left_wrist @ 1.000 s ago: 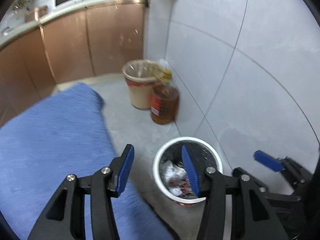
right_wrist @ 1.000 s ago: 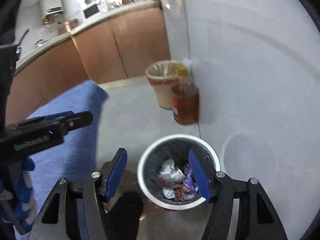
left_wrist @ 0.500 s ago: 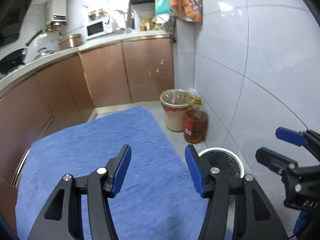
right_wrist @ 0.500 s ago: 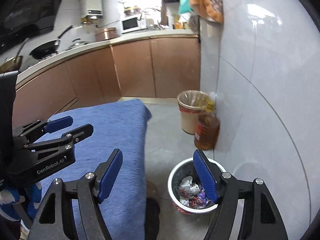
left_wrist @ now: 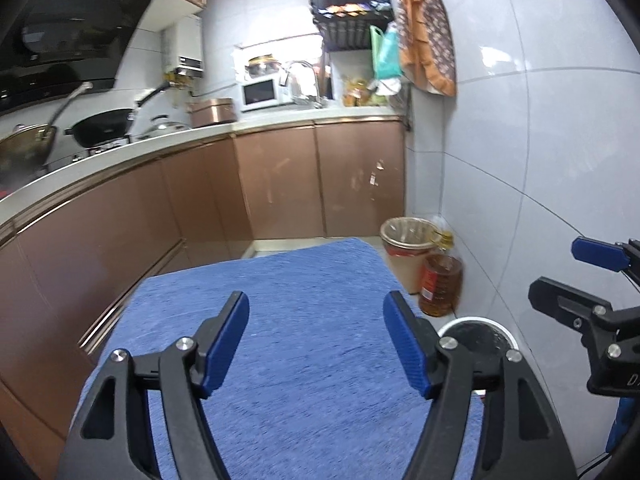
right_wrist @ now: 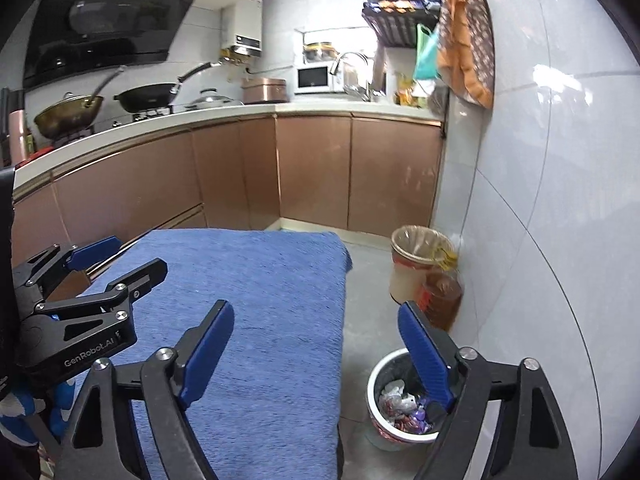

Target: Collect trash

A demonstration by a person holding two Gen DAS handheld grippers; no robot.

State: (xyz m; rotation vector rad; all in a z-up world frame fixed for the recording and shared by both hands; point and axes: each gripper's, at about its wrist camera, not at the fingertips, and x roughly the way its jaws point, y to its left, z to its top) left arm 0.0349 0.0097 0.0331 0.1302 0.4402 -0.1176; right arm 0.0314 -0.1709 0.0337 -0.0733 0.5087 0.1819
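A small white-rimmed trash bin [right_wrist: 394,404] stands on the floor by the right wall, with crumpled wrappers [right_wrist: 402,408] inside; its rim also shows in the left wrist view [left_wrist: 480,330]. A blue-cloth-covered table [left_wrist: 304,312] lies in front, bare of trash. My left gripper [left_wrist: 316,336] is open and empty above the cloth. My right gripper [right_wrist: 316,352] is open and empty, held over the table's right edge above the bin. Each gripper shows at the other view's edge, the right one [left_wrist: 592,280] and the left one [right_wrist: 104,264].
A larger lined bin [right_wrist: 416,260] and an amber oil bottle [right_wrist: 440,300] stand by the tiled wall [right_wrist: 540,200]. Brown cabinets [left_wrist: 280,184] with a counter, woks, a microwave [left_wrist: 262,95] run along the back and left. Grey floor [right_wrist: 368,304] lies between table and wall.
Both grippers have risen and tilted up from looking down into the small bin to facing the kitchen; both remain open. The bin slid to the lower right of both views.
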